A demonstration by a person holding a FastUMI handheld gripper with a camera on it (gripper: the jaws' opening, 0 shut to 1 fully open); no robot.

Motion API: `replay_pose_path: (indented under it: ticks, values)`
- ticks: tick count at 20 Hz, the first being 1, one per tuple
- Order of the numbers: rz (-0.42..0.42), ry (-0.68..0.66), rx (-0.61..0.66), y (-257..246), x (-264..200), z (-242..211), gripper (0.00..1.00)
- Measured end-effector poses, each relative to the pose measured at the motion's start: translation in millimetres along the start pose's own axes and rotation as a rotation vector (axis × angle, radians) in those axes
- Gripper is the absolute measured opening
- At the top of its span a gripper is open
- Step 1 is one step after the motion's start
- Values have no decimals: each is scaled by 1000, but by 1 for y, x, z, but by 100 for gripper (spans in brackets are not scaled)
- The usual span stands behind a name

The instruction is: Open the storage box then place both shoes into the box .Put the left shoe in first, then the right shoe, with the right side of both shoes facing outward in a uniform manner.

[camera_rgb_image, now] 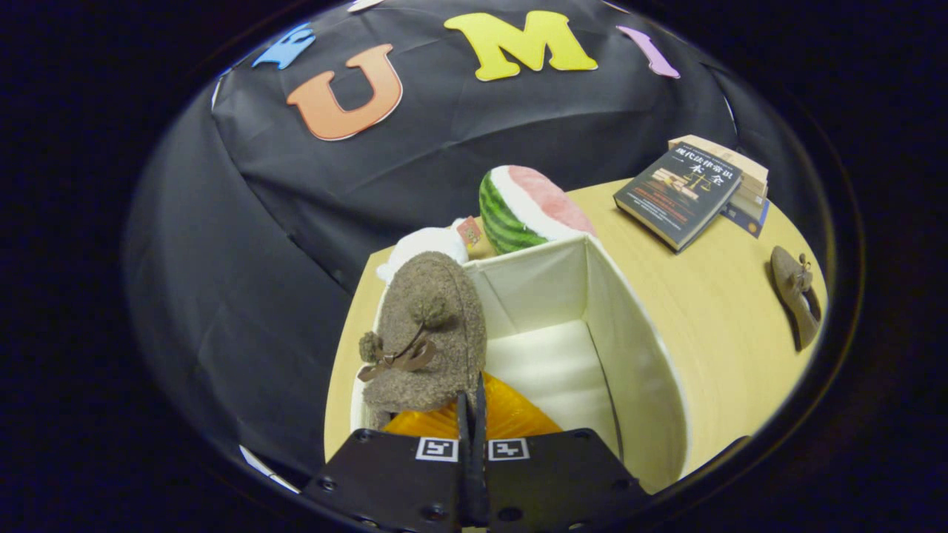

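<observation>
Fuzzy brown slipper with pom-poms and a ribbon bow [428,333] stands upright at the left wall of the open white fabric storage box [637,348] on the pale wooden table [703,311]. The claw [472,403] is clenched on that slipper's edge, its fingers pressed nearly together. A second brown slipper [796,296] lies well apart on the table. Beyond the box sit a plush watermelon slice [529,207] and stacked books [689,192].
</observation>
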State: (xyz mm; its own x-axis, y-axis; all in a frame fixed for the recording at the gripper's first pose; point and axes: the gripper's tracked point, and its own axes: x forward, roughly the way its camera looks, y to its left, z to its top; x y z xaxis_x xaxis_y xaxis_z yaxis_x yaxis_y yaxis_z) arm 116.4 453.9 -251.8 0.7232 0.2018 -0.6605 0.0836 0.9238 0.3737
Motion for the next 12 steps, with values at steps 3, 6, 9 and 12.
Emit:
replay_pose_path:
  ticks: [3, 6, 9, 12]
  values:
    - [4, 18, 8, -2, 3, -6, 0]
    - [1, 36, 0, -2, 8, -9, 0]
    - [14, 54, -42, 2, 13, -13, 7]
    - [10, 110, -76, 2, 18, -28, 27]
